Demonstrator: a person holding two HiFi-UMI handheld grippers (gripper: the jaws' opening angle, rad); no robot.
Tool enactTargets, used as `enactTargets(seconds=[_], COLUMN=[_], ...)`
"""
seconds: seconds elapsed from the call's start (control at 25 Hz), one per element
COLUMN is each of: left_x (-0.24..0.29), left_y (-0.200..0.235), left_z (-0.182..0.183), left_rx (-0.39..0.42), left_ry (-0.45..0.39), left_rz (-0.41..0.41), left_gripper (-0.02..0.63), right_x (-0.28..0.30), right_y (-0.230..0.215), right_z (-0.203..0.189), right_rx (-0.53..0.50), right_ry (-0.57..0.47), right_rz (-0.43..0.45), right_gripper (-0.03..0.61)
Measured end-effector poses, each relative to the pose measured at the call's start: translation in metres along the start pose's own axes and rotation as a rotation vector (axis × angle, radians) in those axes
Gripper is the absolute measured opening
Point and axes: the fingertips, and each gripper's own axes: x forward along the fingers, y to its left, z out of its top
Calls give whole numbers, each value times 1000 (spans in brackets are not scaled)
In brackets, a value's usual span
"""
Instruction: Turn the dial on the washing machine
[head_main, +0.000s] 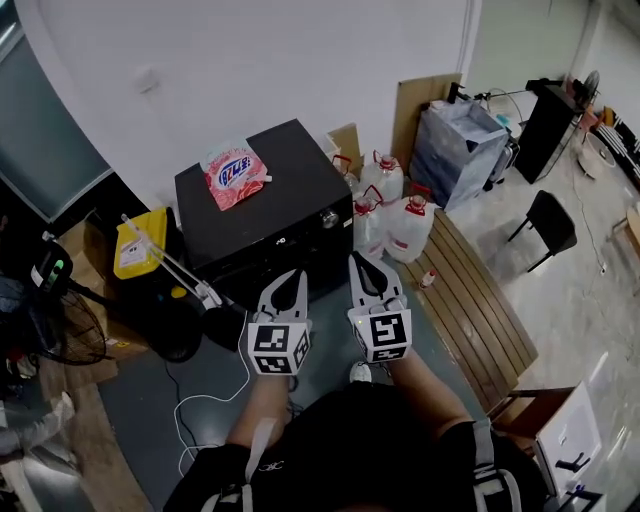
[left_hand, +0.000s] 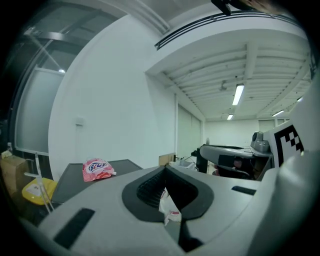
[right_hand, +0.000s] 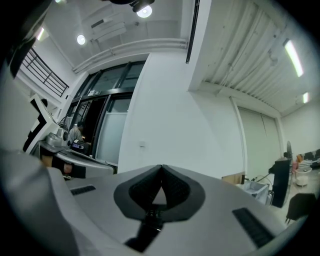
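Head view, items listed left to right.

- Yellow container: stands on the floor beside the machine's left side.
- Washing machine: a black box against the white wall, with a pink detergent bag lying on its lid.
- Left gripper: jaws pressed together with nothing between them. It is held low in front of the machine and points at its front face.
- Dial: a small silvery knob at the right end of the machine's front edge, its axis pointing out toward the person. It lies ahead of both tools, between their lines of aim, and apart from each.
- Right gripper: jaws also pressed together and empty. It looks slightly nearer the dial, so it is the likelier one to reach forward and a little to its left.
- Water jugs: clustered just right of the machine, close to the dial's corner.
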Motion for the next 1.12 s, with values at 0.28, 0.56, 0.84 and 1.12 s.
enactTargets(seconds=[0.28,0.56,0.84,1.12], left_x=[51,72,89,78], left_y=[12,50,80,113], left_z=[-5,-15,-27,-51], left_rx=[-12,-41,-64,-87], left_ry=[34,62,99,159], left_rz=[35,73,84,156], left_gripper=[3,3,3,3], right_x=[51,94,142,183], right_y=[-32,-37,-33,-39], right_z=[-27,-63,-113,-177], right_rx=[30,43,69,5], right_ry=[39,98,171,268], right_rz=[41,52,120,104], right_gripper=[8,9,209,209])
